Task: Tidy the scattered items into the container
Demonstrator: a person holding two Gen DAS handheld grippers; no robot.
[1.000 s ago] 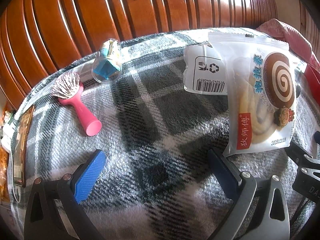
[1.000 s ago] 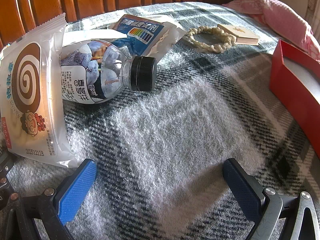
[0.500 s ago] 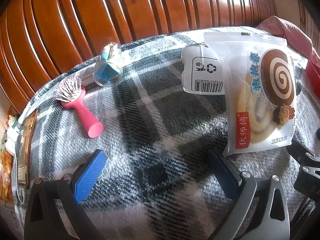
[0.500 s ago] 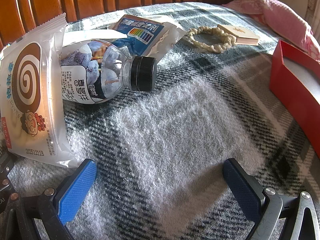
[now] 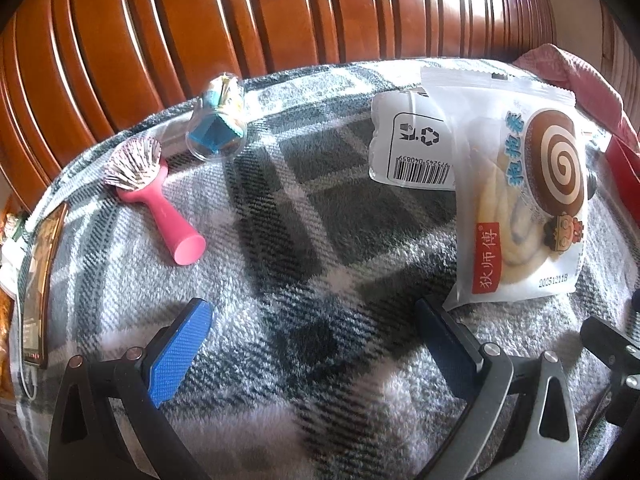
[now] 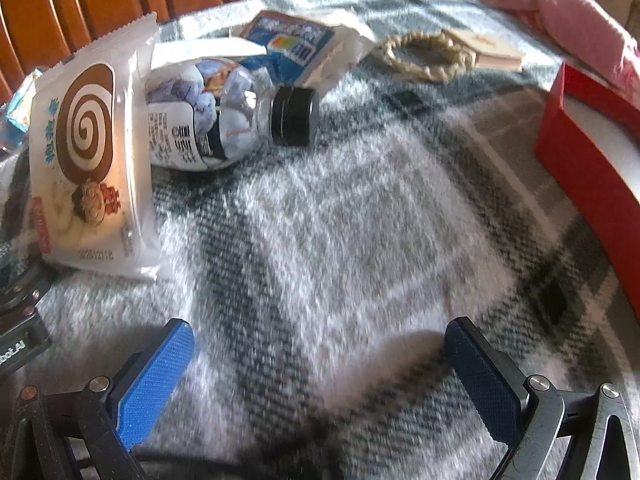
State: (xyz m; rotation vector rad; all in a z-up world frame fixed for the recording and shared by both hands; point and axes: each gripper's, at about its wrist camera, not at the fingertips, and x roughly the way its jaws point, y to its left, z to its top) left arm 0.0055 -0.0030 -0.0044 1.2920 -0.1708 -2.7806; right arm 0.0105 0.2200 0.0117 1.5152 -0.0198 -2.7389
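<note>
On a plaid blanket lie scattered items. A white snack pack with a brown swirl leans on a clear bottle with a black cap. A pink brush and a clear packet with a blue piece lie far left. A blue-printed pouch, a rope ring and a small beige box lie at the back. The red container stands at the right. My left gripper and right gripper are both open and empty above the blanket.
A ribbed wooden headboard backs the blanket. A pink cloth lies at the far right corner behind the red container. A long brown strip and other clutter sit off the blanket's left edge.
The right gripper has lifted and swung, so the bottle and snack pack sit farther right and lower in its blurred view. The left gripper's view has shifted slightly. Both stay open.
</note>
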